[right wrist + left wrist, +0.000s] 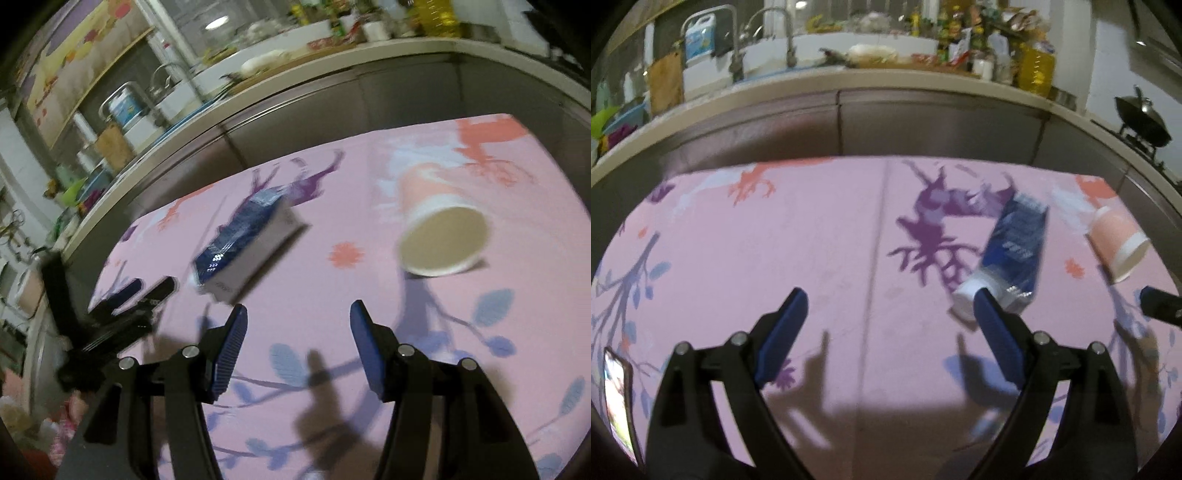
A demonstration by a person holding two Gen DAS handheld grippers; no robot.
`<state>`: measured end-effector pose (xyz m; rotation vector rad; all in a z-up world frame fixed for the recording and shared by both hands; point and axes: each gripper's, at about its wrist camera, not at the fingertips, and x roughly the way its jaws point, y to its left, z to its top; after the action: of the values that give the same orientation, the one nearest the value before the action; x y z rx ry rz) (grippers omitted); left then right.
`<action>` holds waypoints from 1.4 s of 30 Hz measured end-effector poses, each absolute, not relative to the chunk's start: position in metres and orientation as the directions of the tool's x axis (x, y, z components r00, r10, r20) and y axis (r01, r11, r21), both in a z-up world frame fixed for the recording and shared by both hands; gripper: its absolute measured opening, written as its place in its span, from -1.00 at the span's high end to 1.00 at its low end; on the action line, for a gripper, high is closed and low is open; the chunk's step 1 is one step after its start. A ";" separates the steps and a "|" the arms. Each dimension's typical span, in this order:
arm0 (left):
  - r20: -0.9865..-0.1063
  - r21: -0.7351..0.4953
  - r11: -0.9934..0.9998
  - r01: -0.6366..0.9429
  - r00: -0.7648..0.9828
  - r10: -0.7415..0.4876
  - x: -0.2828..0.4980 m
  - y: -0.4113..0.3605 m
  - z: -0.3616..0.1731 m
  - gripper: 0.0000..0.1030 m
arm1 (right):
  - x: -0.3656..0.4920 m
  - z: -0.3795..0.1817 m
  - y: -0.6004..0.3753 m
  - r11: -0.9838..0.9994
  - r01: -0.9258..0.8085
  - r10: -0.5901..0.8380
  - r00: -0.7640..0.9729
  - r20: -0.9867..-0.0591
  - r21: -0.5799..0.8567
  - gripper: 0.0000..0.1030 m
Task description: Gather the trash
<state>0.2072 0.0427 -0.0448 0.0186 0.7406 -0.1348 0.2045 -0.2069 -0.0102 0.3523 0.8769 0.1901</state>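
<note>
Both sets of fingers (890, 295) (297, 314) gape empty; we are approaching; next, close on the cup (441, 225) or box (247, 240).

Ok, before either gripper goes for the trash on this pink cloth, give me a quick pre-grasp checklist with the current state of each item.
1. Right gripper open and empty: ok, nothing between its fingers.
2. Left gripper open and empty: ok, though one finger overlaps the blue box in its own view; contact cannot tell.
3. Paper cup reachable: ok, lying on its side, mouth toward the right gripper, ahead and to its right.
4. Blue box free of the cup: ok, clear gap between them.
5. Grippers clear of each other: ok, apart in the right wrist view.
6. Bin for the trash: cannot tell, none in view.
</note>
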 end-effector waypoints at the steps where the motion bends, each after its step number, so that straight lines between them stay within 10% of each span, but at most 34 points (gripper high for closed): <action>1: -0.669 -0.022 0.990 0.143 0.733 -0.121 0.208 0.037 -0.042 -0.70 | 0.202 -0.012 -0.213 0.928 -0.001 0.286 0.640 -0.713 0.372 -0.08; 18: -0.699 0.128 0.951 0.282 0.706 -0.116 0.249 -0.041 -0.061 -0.76 | 0.205 -0.027 -0.302 0.931 0.214 0.046 0.737 -0.675 0.297 -0.10; 29: -0.730 0.096 0.941 0.324 0.665 -0.154 0.253 -0.053 -0.072 0.05 | 0.239 -0.048 -0.297 0.956 0.144 0.082 0.708 -0.701 0.257 0.96; 42: -0.721 0.036 0.870 0.491 0.616 -0.317 0.219 -0.132 -0.048 0.06 | 0.167 -0.037 -0.346 0.907 0.213 0.079 0.762 -0.643 0.364 0.99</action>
<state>0.2189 -0.1316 -0.0483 0.2404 0.7785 -0.4707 0.1671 -0.3457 -0.0370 0.4386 0.7067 -0.0758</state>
